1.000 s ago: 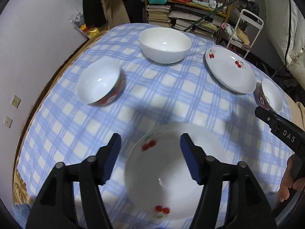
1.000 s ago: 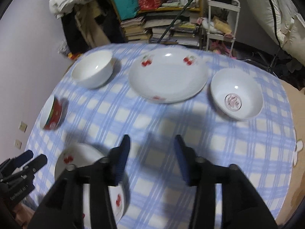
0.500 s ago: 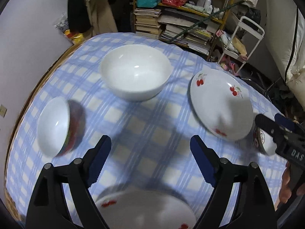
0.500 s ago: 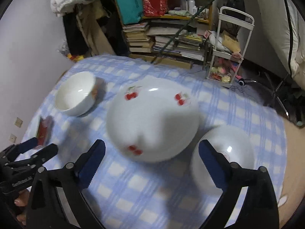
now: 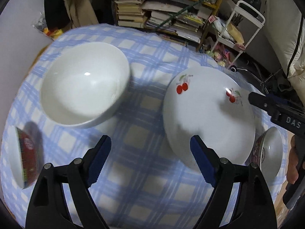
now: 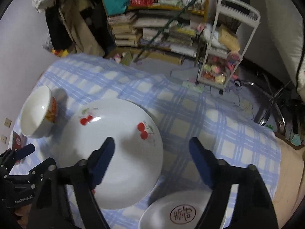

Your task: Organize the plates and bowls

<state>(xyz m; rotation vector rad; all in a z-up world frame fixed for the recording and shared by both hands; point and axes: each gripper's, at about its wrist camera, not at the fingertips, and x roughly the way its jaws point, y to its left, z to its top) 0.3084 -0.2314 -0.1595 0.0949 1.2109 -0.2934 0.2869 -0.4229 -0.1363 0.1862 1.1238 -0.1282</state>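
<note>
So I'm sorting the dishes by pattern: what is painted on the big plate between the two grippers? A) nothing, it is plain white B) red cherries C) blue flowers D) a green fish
B: the plate carries pairs of red cherries with green stems near its rim, seen in both wrist views.

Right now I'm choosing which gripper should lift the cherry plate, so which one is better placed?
Right. The right gripper, its jaws closing, already straddles the cherry plate's near edge. The left gripper hangs open over bare tablecloth between the plate and the white bowl.
</note>
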